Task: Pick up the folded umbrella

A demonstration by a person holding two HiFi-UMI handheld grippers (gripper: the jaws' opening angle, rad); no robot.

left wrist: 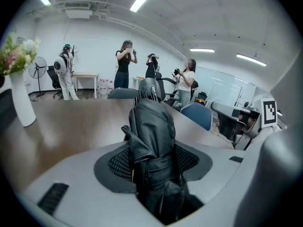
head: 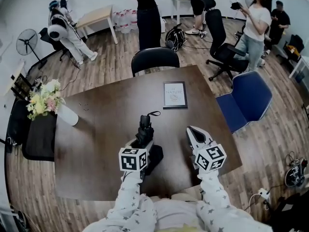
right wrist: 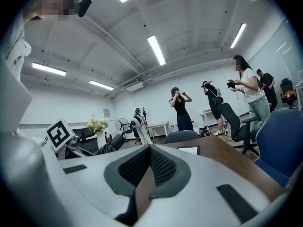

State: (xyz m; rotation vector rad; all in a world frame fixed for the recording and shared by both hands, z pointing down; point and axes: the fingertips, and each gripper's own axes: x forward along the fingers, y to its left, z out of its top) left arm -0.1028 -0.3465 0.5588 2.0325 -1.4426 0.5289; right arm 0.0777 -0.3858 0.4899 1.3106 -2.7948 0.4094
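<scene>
Brown table [head: 104,129] bears "NATURE" book [head: 175,94]; left claw [head: 144,135] grips umbrella [left wrist: 152,131], right claw [head: 194,133] narrow, empty.

The dark wooden table [head: 106,129] bears a framed card [head: 175,94] and a white flower vase [head: 67,115].

The left gripper [left wrist: 154,167] has its two grey jaws closed on the folded umbrella [left wrist: 151,126]. The umbrella is a black bundle standing up between the dark mesh pads [left wrist: 118,162], with a strap round its middle and its ribbed end pointing away from the camera. Beyond it stretches a brown table [left wrist: 80,126] with a white vase [left wrist: 21,100] of pale flowers [left wrist: 16,53] near its left edge. Farther back, three people [left wrist: 124,67] stand under strip lights, with a fan [left wrist: 37,70] at the left and a blue chair [left wrist: 199,115] just right of the umbrella.
</scene>
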